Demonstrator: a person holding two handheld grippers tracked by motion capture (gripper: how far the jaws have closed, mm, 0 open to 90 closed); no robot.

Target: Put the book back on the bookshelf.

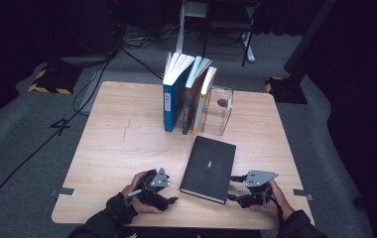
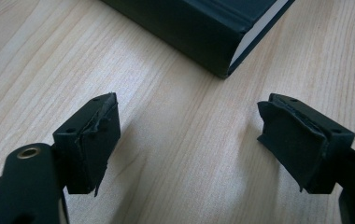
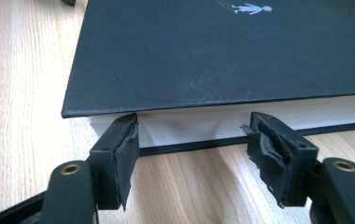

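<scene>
One black hardcover book [image 1: 209, 168] lies flat on the near half of a pale wooden counter [image 1: 122, 148], a small white figure printed on its cover. It sits slightly right of the counter's middle, its long sides running near to far and tilted a little.

At its right edge, the right tongs [image 1: 232, 187] (held in the person's right hand [image 1: 271, 201]) stand wide, their black pads right up against the white page block [image 3: 203, 126] just under the cover; whether the pads touch the paper is hard to tell, and nothing is clamped between them.

Left of the book, the left tongs [image 1: 174, 200] in the left hand [image 1: 134, 196] are also spread wide, over bare wood, with the book's near corner [image 2: 222, 70] a little beyond them and apart.

Farther back, three books stand upright together, one blue [image 1: 172, 99], one dark red [image 1: 190, 101], one yellow [image 1: 202, 101], leaning beside a clear plastic bookend [image 1: 219, 111] on their right.
</scene>
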